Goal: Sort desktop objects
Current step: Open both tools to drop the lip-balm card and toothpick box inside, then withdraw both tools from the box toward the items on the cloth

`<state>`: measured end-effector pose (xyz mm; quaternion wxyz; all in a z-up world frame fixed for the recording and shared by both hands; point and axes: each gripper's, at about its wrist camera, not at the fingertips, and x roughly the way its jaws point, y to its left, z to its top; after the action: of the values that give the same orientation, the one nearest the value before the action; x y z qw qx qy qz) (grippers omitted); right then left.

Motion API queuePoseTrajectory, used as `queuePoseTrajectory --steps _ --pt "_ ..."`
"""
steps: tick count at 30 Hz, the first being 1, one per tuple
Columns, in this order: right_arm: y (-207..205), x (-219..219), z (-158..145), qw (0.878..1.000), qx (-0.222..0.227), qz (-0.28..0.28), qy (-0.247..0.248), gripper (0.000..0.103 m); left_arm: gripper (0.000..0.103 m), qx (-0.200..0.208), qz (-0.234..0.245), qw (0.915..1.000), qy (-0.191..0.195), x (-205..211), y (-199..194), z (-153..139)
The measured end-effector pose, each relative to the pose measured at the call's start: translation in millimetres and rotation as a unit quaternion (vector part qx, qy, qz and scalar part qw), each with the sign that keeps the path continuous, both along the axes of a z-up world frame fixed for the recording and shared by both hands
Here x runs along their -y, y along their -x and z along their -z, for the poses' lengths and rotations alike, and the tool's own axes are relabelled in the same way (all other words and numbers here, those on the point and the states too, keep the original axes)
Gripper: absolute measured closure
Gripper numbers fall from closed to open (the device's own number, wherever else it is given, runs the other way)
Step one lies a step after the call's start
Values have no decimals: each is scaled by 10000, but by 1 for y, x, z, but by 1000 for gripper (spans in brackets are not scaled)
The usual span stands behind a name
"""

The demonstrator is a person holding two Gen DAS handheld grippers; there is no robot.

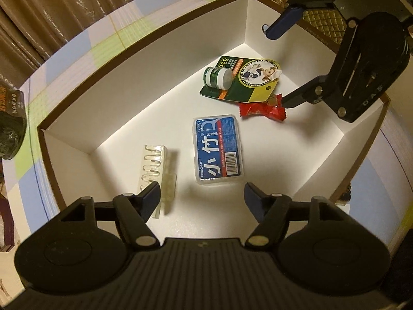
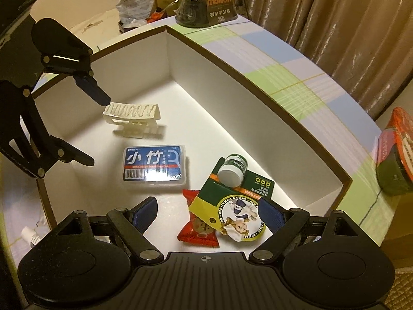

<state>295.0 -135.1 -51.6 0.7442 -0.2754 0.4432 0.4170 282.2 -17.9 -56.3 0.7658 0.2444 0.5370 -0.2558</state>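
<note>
Four things lie in my white box (image 1: 271,25). From the left: a clear clip (image 1: 157,173), just beside my left tongs (image 1: 201,193), gaping and empty; a blue floss case (image 1: 219,149); a Mentholatum card (image 1: 242,80) overlapping a red sachet (image 1: 260,111). My right tongs (image 2: 206,211) hang wide open, empty, over the sachet.

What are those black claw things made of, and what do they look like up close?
Both are matte black, seemingly plastic. The left gripper and the right gripper each have a ribbed central body, two rounded lobes with disc shapes, and hinged link arms joined by silver rivets. The fingertips carry dark blue textured pads. White letters "DAS" show on the right one in the left wrist view. No cables or sleeves are visible.
</note>
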Motion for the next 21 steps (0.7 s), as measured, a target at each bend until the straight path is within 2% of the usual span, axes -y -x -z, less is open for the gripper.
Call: queuePoseTrajectory --steps 7,10,21 --pt "10 7 -12 9996 109 222 -103 15 33 228 -188 9996 -32 -6 12 -16" --pt "17 11 -20 9993 178 274 -158 15 26 362 -240 9990 -46 -8 19 -25" --pt "49 24 -50 9967 586 492 -282 15 26 647 -403 9971 -18 -13 49 -48"
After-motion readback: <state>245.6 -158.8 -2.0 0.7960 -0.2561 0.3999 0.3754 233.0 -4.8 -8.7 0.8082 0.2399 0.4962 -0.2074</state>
